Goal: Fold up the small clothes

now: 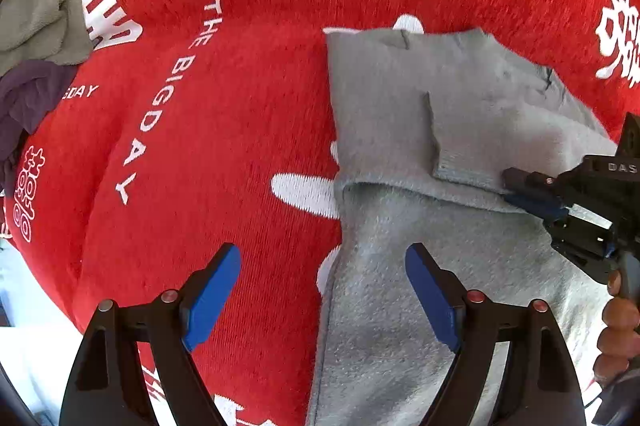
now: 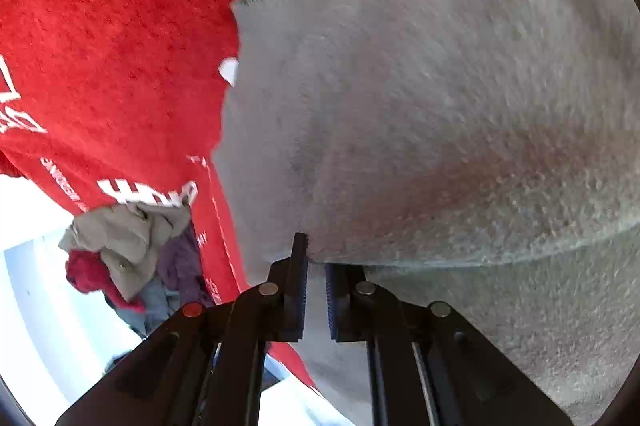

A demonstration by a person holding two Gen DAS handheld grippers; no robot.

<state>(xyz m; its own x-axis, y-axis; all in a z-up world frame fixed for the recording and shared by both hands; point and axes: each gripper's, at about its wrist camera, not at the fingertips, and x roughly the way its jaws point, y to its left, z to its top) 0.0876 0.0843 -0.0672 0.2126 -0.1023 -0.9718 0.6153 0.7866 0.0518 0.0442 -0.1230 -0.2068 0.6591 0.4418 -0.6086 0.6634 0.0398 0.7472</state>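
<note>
A grey fleece garment (image 1: 384, 106) lies on a red blanket (image 1: 240, 130), part of it folded over with a cuffed flap on top. My left gripper (image 1: 323, 254) points down over the garment's left edge, open, with nothing between its blue pads. From the right, my right gripper (image 1: 510, 186) is shut on the fold's edge beside the cuff. In the right wrist view the grey garment (image 2: 420, 86) fills the frame, and my right gripper (image 2: 316, 266) has its dark fingers pinched together on the fabric's edge.
A heap of other clothes (image 1: 36, 26), grey-green over purple, sits at the blanket's left edge; the same heap (image 2: 132, 246) shows red and blue pieces too. A person's hand (image 1: 618, 326) holds the right gripper. A white surface (image 1: 24, 346) lies beyond the blanket.
</note>
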